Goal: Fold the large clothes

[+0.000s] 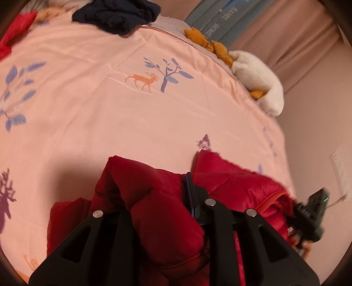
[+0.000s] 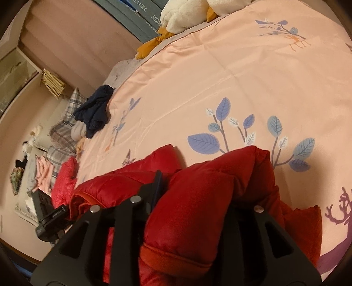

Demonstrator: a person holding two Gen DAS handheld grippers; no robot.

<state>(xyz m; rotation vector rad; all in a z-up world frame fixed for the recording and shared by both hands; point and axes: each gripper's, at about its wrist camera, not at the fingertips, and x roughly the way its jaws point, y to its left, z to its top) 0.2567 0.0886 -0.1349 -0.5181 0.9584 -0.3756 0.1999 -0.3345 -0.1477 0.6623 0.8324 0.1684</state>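
Observation:
A red puffer jacket (image 1: 158,198) is bunched at the near edge of a pink bed cover (image 1: 110,99). My left gripper (image 1: 162,198) is shut on a thick fold of the jacket; the padding bulges between its fingers. In the right wrist view the same jacket (image 2: 209,187) fills the lower middle, over the pink cover (image 2: 220,77). My right gripper (image 2: 195,187) is shut on a padded fold near a hem or cuff. The right gripper also shows at the right edge of the left wrist view (image 1: 312,211). The left gripper shows at the lower left of the right wrist view (image 2: 50,217).
A dark navy garment (image 1: 116,13) lies at the far side of the bed, also in the right wrist view (image 2: 94,110). A white and mustard plush toy (image 1: 253,72) sits at the bed's edge. More red fabric (image 1: 13,33) lies at far left. Plaid pillows (image 2: 63,129) lie beyond.

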